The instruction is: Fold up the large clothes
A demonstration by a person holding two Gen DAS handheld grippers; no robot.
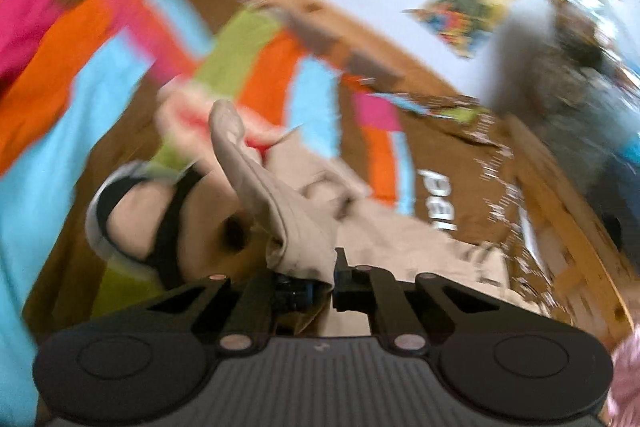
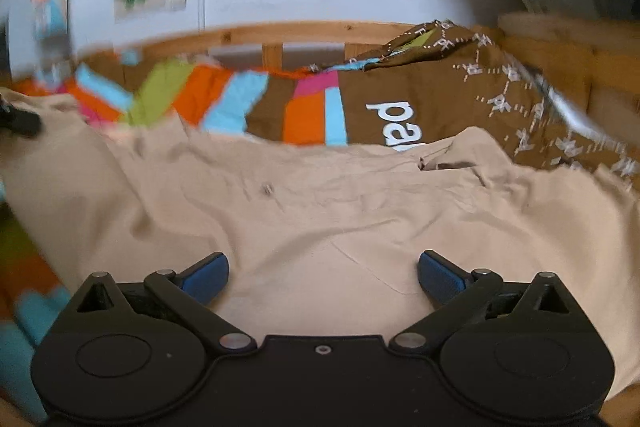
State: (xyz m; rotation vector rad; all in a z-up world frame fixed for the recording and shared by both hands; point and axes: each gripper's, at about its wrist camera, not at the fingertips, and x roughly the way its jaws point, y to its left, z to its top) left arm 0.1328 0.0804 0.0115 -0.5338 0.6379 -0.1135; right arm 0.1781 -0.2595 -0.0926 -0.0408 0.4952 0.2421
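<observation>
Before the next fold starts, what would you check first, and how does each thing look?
1. Left hand-held gripper has hold of the beige garment: ok, jaws shut on a bunched edge.
2. Right hand-held gripper free to grab: ok, jaws wide open above the cloth.
3. Garment lying flat: not ok, wrinkled.
4. Garment wholly on the bedspread: cannot tell, its edges run out of view.
5. Sharp view from the left: not ok, blurred.

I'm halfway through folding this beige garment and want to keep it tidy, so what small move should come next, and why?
Probably close the right gripper on the beige garment beneath it. Its jaws stand wide open over the cloth, while the left gripper already pinches a bunched edge, so only one side is held.
</observation>
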